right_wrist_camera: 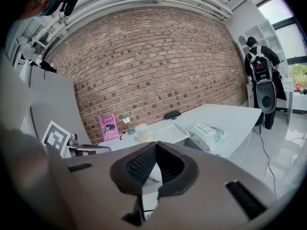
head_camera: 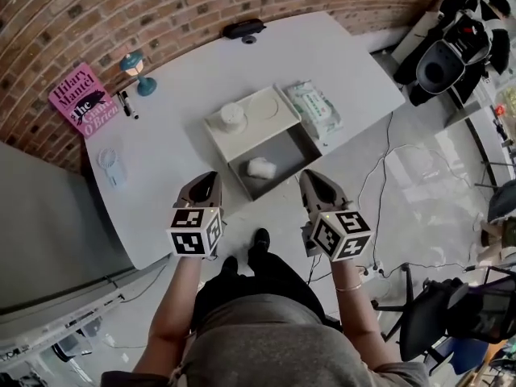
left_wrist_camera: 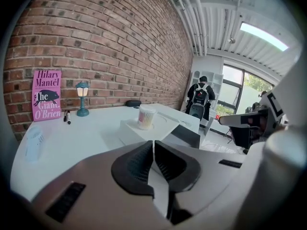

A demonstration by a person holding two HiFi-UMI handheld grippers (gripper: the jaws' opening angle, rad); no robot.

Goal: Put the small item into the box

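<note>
The open box point(head_camera: 289, 147) lies in the middle of the white table point(head_camera: 177, 87), its grey inside facing up. A small white item point(head_camera: 260, 168) rests inside it. The white lid point(head_camera: 266, 107) is folded back and carries a round tub of cotton swabs point(head_camera: 232, 116). My left gripper point(head_camera: 211, 176) hovers at the table's near edge, just left of the box, with its jaws shut and nothing between them point(left_wrist_camera: 153, 142). My right gripper point(head_camera: 309, 176) hangs just right of the box's near corner, jaws likewise shut and empty point(right_wrist_camera: 156, 143).
A pack of wet wipes point(head_camera: 316, 110) lies to the right of the box. Toward the brick wall are a pink book point(head_camera: 83, 99), a teal lamp point(head_camera: 139, 71), pens point(head_camera: 127, 103) and a black device point(head_camera: 243, 29). Cables point(head_camera: 379, 192) trail on the floor. A person with a backpack point(left_wrist_camera: 200, 97) stands beyond the table.
</note>
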